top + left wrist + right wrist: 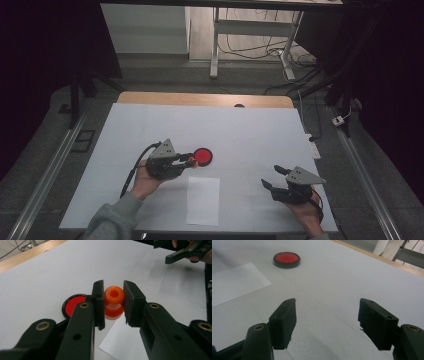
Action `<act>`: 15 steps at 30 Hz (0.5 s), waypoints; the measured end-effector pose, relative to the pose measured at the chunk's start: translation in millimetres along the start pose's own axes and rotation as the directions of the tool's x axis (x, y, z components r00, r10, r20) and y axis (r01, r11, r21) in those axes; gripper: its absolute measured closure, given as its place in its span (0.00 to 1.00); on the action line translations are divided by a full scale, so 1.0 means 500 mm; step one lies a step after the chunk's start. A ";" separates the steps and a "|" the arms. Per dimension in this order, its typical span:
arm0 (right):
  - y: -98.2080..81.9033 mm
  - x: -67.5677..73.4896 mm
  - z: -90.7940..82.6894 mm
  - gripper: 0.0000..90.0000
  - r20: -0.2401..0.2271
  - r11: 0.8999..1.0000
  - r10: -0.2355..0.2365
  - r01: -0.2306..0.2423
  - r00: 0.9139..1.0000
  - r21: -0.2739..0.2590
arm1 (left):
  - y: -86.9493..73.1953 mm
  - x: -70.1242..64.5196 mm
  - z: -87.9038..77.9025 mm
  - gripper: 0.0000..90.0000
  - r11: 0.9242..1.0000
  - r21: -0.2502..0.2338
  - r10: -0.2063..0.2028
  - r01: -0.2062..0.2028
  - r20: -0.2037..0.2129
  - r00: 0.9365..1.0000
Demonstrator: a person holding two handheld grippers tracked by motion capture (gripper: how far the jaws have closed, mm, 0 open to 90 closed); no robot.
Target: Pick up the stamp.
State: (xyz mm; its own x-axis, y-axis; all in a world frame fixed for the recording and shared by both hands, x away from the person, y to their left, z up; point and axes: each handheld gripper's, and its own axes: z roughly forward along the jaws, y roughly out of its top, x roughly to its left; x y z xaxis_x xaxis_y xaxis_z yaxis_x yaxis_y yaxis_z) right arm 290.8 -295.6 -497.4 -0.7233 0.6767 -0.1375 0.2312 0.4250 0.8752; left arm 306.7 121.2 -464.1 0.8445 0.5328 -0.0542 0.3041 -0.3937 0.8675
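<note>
While my left gripper (113, 303) clamps one orange spool (114, 302), right gripper (327, 325) gapes empty; one red disc (203, 156) just beyond spool, one paper sheet (203, 200) near, white table (250, 135).

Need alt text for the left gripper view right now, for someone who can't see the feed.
The left gripper is closed on a small orange knob-shaped piece, held above the white table. A round red pad in a black rim lies just behind its left jaw, with a sheet of white paper underneath; the right gripper sits at the top right.

Red disc (203, 156) (beside paper (203, 200)) obstructs
</note>
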 end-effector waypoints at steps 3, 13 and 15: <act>0.000 0.001 0.001 0.34 -0.002 1.000 -0.002 0.002 1.000 0.000 | 0.005 -0.008 0.012 0.80 1.000 0.006 0.006 -0.006 0.018 1.000; 0.001 0.003 0.002 0.34 -0.004 1.000 -0.005 0.005 1.000 0.004 | 0.014 -0.030 0.042 0.80 0.999 0.023 0.022 -0.024 0.059 0.998; 0.000 0.003 0.002 0.34 -0.004 1.000 -0.006 0.006 1.000 0.005 | 0.014 -0.031 0.044 0.80 0.999 0.024 0.022 -0.024 0.063 0.998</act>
State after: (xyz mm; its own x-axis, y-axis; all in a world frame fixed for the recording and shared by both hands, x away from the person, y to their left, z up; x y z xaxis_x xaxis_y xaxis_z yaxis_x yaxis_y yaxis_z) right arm 290.4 -293.8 -497.9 -0.7275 0.6716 -0.1404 0.2302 0.4317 0.8722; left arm 305.7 93.5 -468.1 0.8772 0.4756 -0.0662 0.2947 -0.4244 0.8561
